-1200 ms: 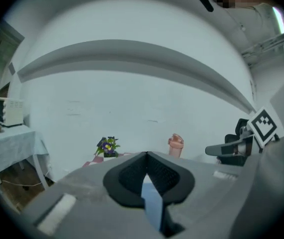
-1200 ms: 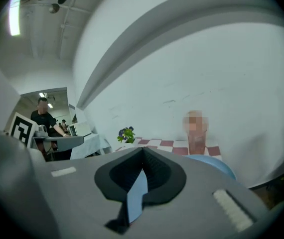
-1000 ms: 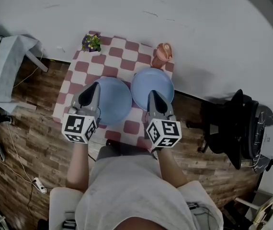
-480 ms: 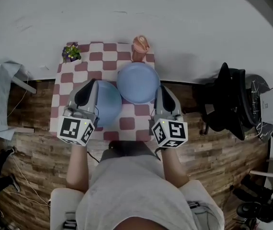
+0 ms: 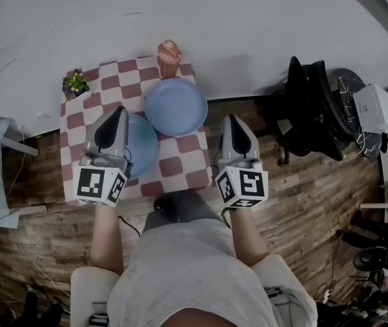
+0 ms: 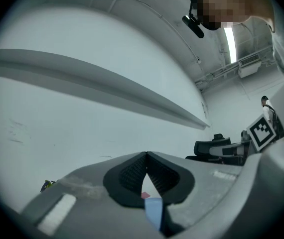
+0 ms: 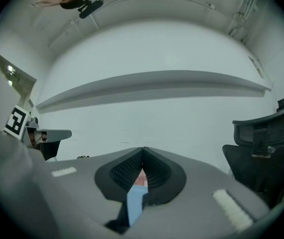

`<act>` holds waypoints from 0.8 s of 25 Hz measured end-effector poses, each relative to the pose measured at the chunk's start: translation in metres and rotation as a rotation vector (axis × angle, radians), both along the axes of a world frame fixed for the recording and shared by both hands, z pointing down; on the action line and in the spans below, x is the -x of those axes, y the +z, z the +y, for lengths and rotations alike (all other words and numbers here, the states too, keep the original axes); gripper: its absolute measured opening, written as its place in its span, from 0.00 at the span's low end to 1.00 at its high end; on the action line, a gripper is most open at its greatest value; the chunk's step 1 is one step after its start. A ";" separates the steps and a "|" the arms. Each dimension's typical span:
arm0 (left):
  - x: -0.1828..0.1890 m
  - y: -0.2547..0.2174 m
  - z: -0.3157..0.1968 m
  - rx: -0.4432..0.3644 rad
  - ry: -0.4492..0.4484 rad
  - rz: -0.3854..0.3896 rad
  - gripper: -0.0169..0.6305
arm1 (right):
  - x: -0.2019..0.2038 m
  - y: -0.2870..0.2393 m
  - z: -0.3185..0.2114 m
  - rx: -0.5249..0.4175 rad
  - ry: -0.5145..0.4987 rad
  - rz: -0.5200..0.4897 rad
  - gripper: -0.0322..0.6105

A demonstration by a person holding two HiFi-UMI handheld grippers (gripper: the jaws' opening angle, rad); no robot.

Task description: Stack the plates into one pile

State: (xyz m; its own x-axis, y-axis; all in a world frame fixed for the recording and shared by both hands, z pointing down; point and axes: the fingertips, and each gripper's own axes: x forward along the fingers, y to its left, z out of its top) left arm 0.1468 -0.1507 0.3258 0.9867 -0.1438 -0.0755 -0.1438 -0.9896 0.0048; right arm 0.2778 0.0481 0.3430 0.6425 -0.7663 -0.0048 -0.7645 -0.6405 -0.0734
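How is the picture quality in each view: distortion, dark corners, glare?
Head view: fisheye bending, dark corners, even light on the checkered cloth. Left gripper view: round black border, glare from the ceiling lamp. Right gripper view: same round border, chair bent near the edge.

Surface: checkered table | on it: far blue plate; near blue plate; flower pot; pink cup

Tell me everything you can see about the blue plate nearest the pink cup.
The plate is round, pale blue, plain and smooth with a shallow raised rim, seemingly plastic. It lies flat and empty on the checkered cloth, close before the pink cup. Its edge meets or overlaps the second blue plate.
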 end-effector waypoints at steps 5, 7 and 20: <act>-0.005 -0.013 0.007 -0.028 0.033 0.063 0.03 | 0.003 -0.016 0.011 -0.025 0.007 0.093 0.05; -0.010 -0.019 0.008 -0.039 0.048 0.096 0.03 | -0.001 -0.021 0.010 -0.026 -0.004 0.135 0.05; -0.086 0.013 -0.029 0.056 0.015 -0.035 0.03 | -0.079 0.029 -0.047 0.148 -0.177 -0.058 0.05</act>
